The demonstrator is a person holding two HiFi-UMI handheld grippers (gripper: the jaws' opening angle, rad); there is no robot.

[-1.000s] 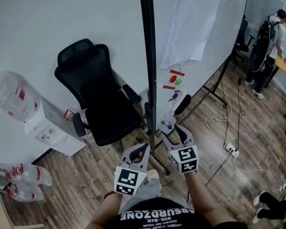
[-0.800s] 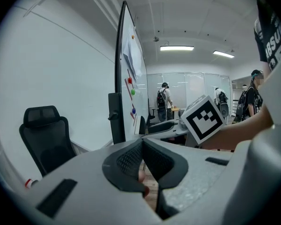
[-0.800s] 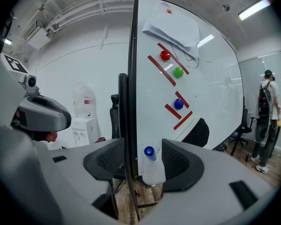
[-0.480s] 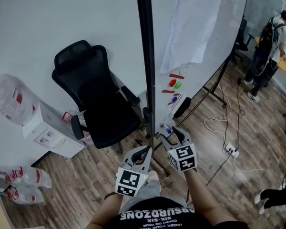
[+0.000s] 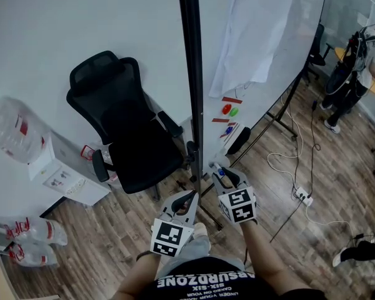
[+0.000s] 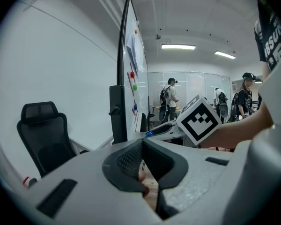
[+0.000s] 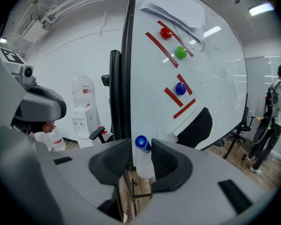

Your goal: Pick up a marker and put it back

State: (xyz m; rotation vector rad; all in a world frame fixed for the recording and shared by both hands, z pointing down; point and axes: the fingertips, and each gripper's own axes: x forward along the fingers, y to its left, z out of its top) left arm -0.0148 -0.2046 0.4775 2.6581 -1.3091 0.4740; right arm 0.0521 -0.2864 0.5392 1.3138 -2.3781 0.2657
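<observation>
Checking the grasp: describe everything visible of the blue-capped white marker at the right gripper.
The white-barrelled marker with a round blue cap sits between the dark pads of the right gripper, in front of the whiteboard. Its cap is uppermost, at the jaw tips; the barrel runs down between them. The jaws have just been closing; both pads appear to touch it.

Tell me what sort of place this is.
Probably an office or meeting room. A large whiteboard on a stand, a black office chair and a water dispenser against the wall all point that way.
</observation>
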